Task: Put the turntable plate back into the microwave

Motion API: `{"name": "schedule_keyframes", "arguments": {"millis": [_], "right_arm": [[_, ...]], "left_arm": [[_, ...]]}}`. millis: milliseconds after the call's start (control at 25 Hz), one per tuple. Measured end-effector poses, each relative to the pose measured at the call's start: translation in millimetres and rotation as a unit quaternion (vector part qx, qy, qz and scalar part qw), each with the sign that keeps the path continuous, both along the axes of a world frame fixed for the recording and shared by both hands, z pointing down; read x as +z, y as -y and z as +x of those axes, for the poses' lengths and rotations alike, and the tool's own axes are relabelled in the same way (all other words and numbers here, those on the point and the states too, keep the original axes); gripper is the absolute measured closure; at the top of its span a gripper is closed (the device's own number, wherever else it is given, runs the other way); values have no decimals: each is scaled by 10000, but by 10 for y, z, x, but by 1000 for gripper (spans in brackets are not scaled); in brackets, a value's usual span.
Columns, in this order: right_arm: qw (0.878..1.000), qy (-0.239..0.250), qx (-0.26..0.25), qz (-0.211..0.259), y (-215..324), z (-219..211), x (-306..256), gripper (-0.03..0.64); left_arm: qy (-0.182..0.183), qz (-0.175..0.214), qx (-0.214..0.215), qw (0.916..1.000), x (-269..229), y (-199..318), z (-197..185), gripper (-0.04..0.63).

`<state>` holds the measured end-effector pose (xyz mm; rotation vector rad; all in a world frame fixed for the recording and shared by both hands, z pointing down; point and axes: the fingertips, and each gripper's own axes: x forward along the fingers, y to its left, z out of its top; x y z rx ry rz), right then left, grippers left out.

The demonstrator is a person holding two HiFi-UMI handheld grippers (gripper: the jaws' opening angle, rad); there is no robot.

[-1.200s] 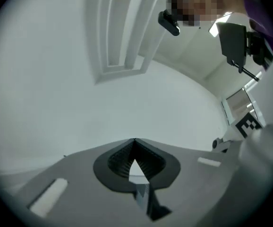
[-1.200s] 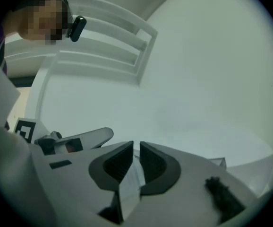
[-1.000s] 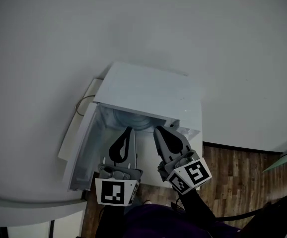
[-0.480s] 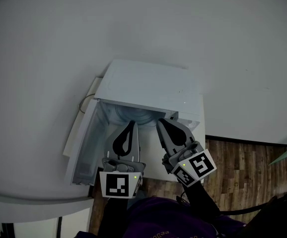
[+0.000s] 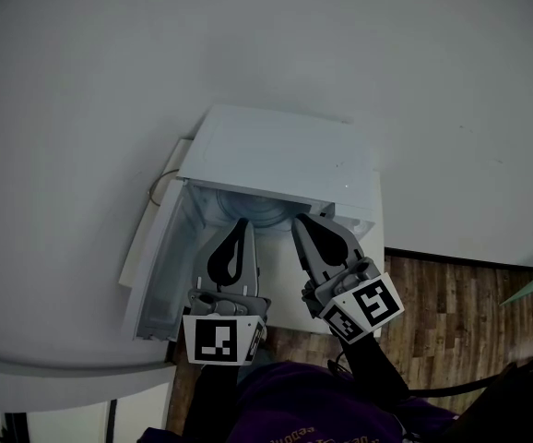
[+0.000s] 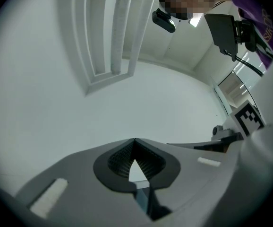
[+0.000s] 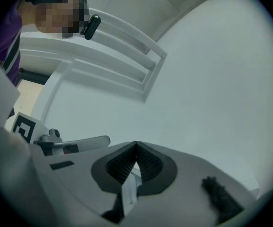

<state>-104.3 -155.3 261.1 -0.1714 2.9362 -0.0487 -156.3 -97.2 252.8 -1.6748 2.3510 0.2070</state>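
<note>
Turntable plate (image 5: 259,212) lies inside open microwave (image 5: 276,155), apparently seated. Left claw (image 5: 239,227) and right claw (image 5: 302,221) clenched, empty, at the opening. Withdrawal likely remains.

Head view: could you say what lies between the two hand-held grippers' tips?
In the head view, the turntable plate, inside the microwave, shows in that gap.

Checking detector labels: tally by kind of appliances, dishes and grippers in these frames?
microwave: 1
plate: 1
gripper: 2, left gripper and right gripper
total: 4
</note>
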Motion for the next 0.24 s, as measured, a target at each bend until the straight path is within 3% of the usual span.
{"name": "schedule_keyframes", "arguments": {"millis": [240], "right_arm": [[10000,9,-19,-12,-13,-34,7,606]], "left_arm": [[-46,-56,-52,10000,33,-25,-42,591]]}}
